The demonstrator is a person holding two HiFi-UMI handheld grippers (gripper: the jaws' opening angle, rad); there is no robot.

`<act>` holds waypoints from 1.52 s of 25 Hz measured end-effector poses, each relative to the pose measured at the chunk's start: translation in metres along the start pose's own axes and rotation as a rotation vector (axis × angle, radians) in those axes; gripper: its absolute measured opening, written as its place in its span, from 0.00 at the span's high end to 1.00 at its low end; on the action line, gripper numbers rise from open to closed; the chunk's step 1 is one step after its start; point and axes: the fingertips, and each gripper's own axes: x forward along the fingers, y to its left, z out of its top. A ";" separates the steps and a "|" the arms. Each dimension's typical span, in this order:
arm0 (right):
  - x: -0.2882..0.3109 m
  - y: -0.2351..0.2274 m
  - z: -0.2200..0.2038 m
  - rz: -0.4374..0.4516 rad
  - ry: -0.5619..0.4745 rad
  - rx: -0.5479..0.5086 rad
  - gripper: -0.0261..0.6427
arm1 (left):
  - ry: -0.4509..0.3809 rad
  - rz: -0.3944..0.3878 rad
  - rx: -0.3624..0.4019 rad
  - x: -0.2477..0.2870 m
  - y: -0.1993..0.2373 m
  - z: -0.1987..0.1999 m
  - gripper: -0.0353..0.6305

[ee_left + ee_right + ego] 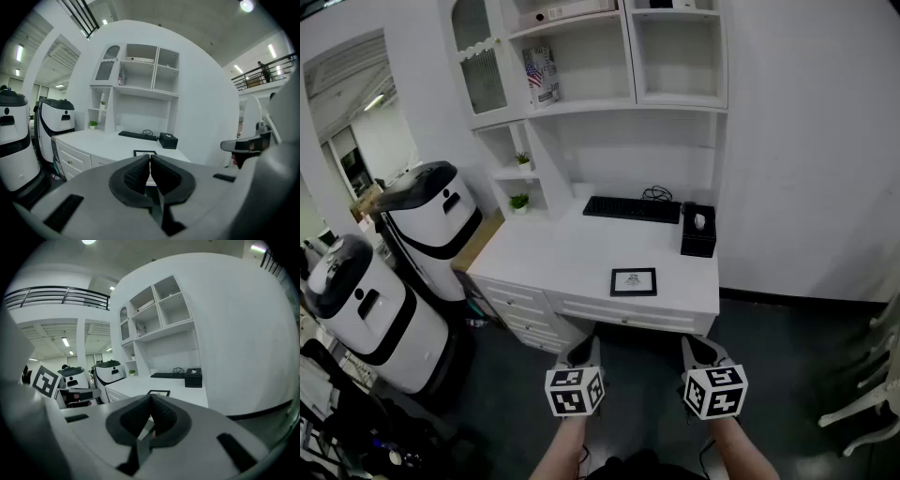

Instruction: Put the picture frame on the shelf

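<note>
A small black picture frame (634, 281) lies flat near the front edge of the white desk (553, 258); it also shows in the left gripper view as the picture frame (145, 153) and in the right gripper view as the picture frame (159, 393). White shelves (581, 56) rise above the desk. My left gripper (581, 352) and right gripper (697, 351) hang side by side in front of the desk, short of it and below its edge. Both are shut with nothing between the jaws. The left gripper (149, 157) and right gripper (151, 397) point at the desk.
A black keyboard (632, 209) and a black tissue box (698, 230) sit at the back of the desk. Two small potted plants (519, 202) stand in the left cubbies. Two white and black machines (427, 225) stand left of the desk. A white chair (872, 375) is at the right.
</note>
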 end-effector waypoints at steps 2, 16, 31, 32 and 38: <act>0.001 -0.002 -0.002 0.006 0.004 0.000 0.96 | -0.002 0.004 -0.006 0.001 -0.001 -0.001 0.93; 0.002 -0.002 0.002 0.083 -0.047 0.035 0.96 | 0.004 0.053 -0.017 0.000 -0.001 -0.008 0.92; 0.042 -0.017 0.002 0.071 -0.040 0.063 0.93 | 0.025 0.035 -0.011 0.039 0.013 -0.004 0.92; 0.048 -0.017 0.004 0.069 -0.041 0.063 0.93 | 0.029 0.030 -0.012 0.044 0.016 -0.004 0.92; 0.088 -0.017 0.015 0.049 -0.039 0.057 0.88 | 0.037 0.005 -0.026 0.088 0.044 0.005 0.92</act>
